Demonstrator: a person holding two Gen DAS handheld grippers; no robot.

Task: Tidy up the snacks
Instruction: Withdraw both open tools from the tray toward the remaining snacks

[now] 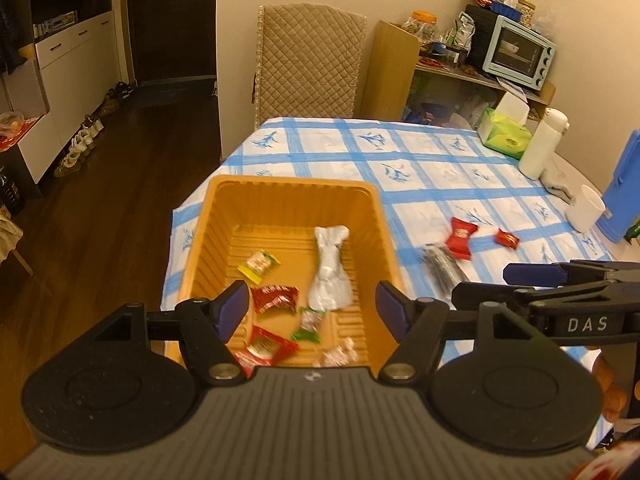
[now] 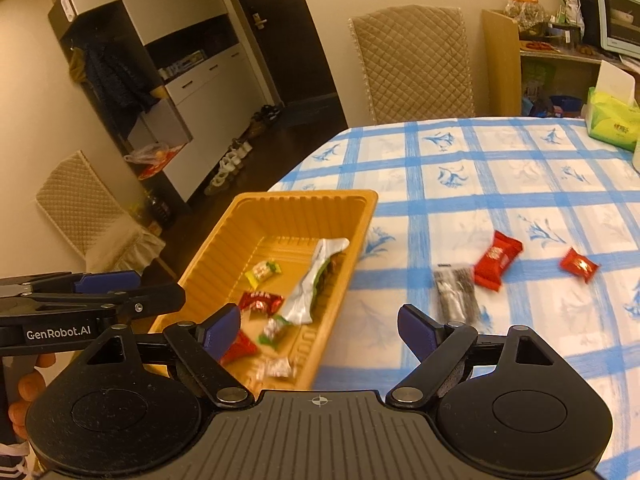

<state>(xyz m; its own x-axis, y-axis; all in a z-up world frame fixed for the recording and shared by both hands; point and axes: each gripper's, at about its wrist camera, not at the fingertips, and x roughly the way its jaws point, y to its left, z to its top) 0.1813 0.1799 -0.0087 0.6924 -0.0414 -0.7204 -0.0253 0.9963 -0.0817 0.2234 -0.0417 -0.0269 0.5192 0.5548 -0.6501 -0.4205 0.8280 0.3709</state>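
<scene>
An orange plastic tray (image 1: 224,216) (image 2: 248,224) sits at the table's near left corner and holds several wrapped snacks, among them a long silver packet (image 1: 330,280) (image 2: 308,292). My left gripper (image 1: 312,312) is open and empty above the tray. My right gripper (image 2: 320,332) is open and empty over the tray's right rim. On the cloth to the right lie a black packet (image 1: 442,266) (image 2: 456,294), a large red packet (image 1: 460,237) (image 2: 496,260) and a small red candy (image 1: 507,238) (image 2: 579,265).
The table has a blue-checked cloth (image 1: 400,160). At its far right stand a green tissue box (image 1: 504,134), a white bottle (image 1: 540,144), a white cup (image 1: 584,208) and a blue jug (image 1: 624,192). A quilted chair (image 1: 308,60) stands behind the table. The floor drops off left.
</scene>
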